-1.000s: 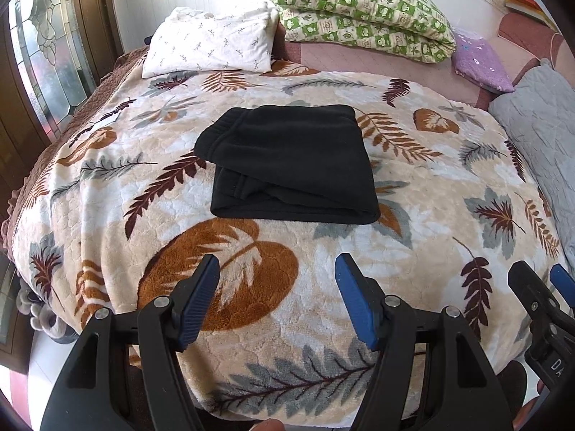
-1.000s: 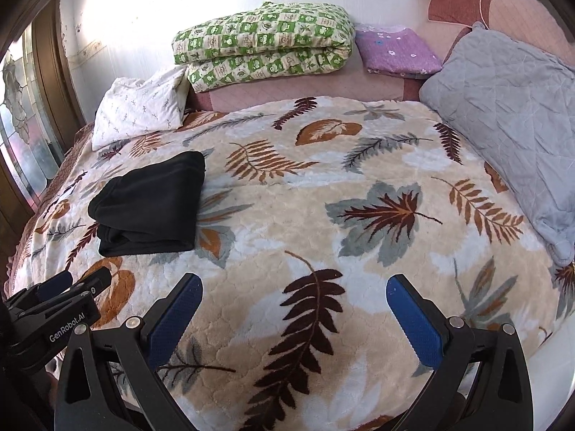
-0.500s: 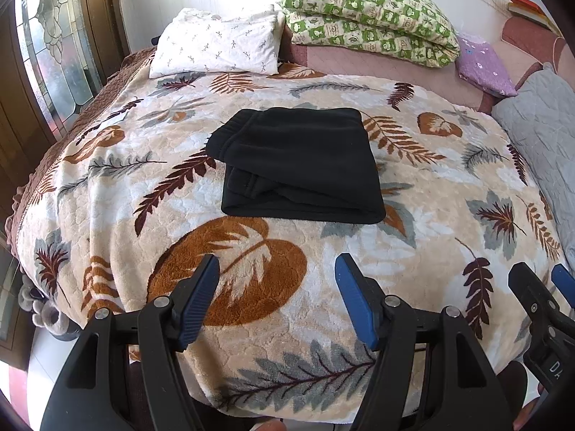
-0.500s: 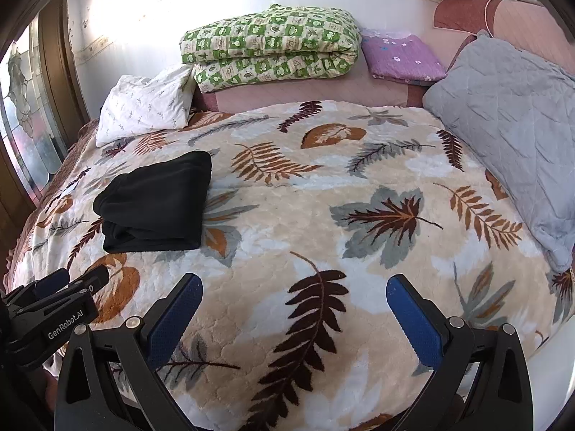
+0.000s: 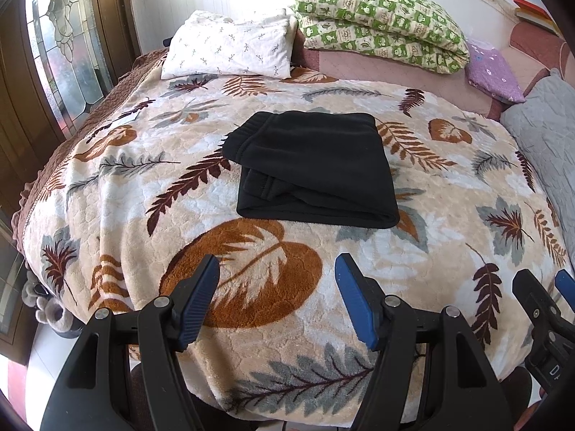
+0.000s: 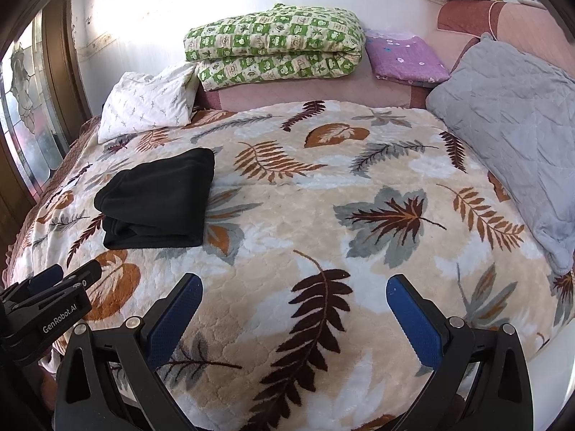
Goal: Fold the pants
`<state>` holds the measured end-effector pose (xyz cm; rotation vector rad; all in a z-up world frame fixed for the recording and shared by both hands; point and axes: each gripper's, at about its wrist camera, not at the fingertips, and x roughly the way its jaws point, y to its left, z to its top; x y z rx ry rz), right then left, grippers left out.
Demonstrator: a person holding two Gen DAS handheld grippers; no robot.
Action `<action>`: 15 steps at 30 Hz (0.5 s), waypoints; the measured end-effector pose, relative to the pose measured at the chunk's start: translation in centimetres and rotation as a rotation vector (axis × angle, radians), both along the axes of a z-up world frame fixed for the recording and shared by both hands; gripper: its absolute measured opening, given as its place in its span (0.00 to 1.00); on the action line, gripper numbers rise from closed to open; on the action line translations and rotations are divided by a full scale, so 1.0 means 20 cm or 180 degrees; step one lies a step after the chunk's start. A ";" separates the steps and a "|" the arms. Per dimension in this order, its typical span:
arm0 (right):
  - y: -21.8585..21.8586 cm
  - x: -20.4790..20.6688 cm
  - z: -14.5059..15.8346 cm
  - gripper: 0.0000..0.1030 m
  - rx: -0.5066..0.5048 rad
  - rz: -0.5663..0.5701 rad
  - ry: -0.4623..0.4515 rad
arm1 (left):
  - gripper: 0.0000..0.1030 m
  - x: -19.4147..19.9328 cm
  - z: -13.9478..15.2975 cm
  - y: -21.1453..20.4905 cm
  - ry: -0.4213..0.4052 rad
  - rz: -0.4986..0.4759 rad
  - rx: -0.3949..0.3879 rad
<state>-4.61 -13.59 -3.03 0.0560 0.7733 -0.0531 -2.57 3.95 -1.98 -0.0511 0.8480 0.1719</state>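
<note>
We held our left gripper [image 5: 276,300] with its jaws spread wide and empty, and the folded black pants [image 5: 312,168] lay well ahead of it on the leaf-patterned blanket [image 5: 251,280], roughly centred between its fingers. Our right gripper [image 6: 293,312] was also wide and empty; from it the pants [image 6: 158,199] sat ahead and off to the left. The fold looked finished to us. We judged the main risk to be reaching in again: a finger catching the loose lower layers at the near edge could drag the stack open.
</note>
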 end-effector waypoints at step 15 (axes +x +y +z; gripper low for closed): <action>-0.01 0.02 -0.04 1.00 -0.0001 0.0019 0.0055 | 0.64 0.01 -0.02 0.02 0.0032 0.0019 -0.0039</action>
